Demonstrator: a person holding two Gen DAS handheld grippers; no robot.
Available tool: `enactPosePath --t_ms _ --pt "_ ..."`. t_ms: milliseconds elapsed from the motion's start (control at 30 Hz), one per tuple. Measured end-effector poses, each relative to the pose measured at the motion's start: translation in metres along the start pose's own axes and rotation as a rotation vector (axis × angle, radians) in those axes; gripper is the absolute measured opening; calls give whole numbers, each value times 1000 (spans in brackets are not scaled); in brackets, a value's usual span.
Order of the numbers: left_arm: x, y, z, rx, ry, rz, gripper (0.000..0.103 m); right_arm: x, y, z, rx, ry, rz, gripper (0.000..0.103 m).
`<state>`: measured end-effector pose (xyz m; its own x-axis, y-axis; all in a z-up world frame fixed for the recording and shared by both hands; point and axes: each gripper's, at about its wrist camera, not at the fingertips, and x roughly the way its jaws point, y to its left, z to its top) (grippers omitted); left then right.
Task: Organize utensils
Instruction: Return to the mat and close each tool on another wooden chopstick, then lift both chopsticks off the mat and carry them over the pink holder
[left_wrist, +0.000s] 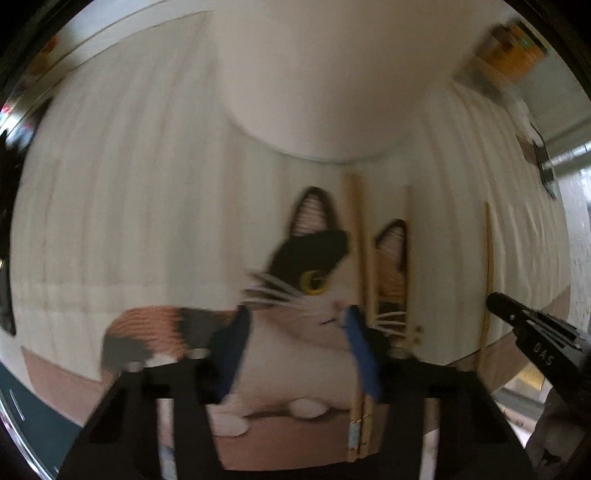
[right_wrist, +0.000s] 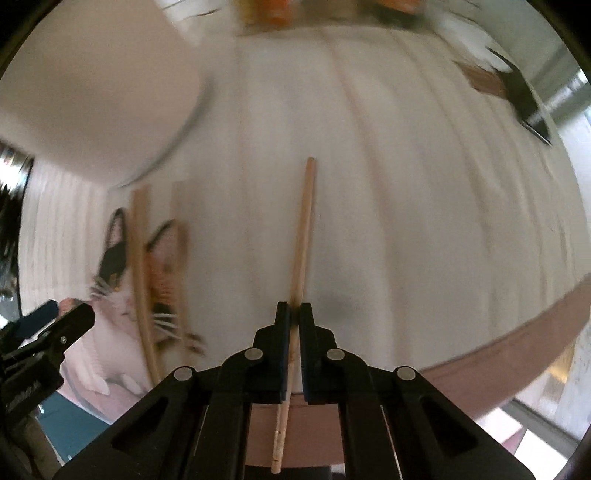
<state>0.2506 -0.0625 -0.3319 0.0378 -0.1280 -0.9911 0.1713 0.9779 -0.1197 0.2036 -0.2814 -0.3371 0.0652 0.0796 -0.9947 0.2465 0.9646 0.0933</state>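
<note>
While both tongs pointed down at the placemat (right_wrist: 406, 221), the right gripper (right_wrist: 294, 314) sat fully closed on a single chopstick (right_wrist: 301, 240), pads clamped on its shaft. That chopstick's decorated butt end ran back under the gripper body toward the mat's near brown edge; the tip reached out over the cream field toward the far edge.

The left gripper (left_wrist: 295, 332) was partly closed, blue pads (left_wrist: 364, 354) straddling the cat print (left_wrist: 295, 280). The chopstick pair (left_wrist: 356, 295) lay just at the inner face of its right pad. Too much blur to say whether the pad touched it, and the left pad stood clear of it. The pair lay side by side across the cat's ear, butt ends toward the near edge. In the left wrist view the right gripper showed at the right, beside its chopstick.

Farther out, a white bowl (left_wrist: 314, 92) stood on the mat beyond the pair's tips. A knife (right_wrist: 524, 96) lay near the mat's far right corner.
</note>
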Motion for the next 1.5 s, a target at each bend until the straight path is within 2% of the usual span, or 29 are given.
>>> enactPosePath --t_ms 33,200,333,433,467,567,800,900,967,1067,1167,1500 --pt "3 -4 1 14 6 0 32 -1 -10 0 15 2 1 5" --pt "10 -22 5 67 13 9 31 -6 -48 -1 66 2 -9 5" --pt "13 -30 5 101 8 50 24 -10 -68 -3 83 -3 -8 5" --pt "13 -31 6 118 -7 90 7 -11 -57 -7 83 -3 -12 5" --pt "12 -26 6 109 -10 82 5 -8 -51 -6 81 -2 -13 5" --pt "8 -7 2 76 -16 111 4 -8 -46 -8 72 0 -15 5" --pt "-1 57 -22 -75 3 110 4 -3 -27 -15 40 0 -39 6" --pt "-4 77 -30 -120 10 96 4 0 -16 -22 30 4 -13 6" --pt "-6 84 -32 -125 10 89 4 2 -10 -24 24 22 33 6" --pt "-9 87 -32 -112 0 99 5 3 4 -28 -9 43 56 6" --pt "-2 69 -33 -109 -4 105 5 6 12 -29 -48 53 25 7" --pt "4 69 -28 -103 -9 107 6 11 38 -24 -76 65 -35 7"
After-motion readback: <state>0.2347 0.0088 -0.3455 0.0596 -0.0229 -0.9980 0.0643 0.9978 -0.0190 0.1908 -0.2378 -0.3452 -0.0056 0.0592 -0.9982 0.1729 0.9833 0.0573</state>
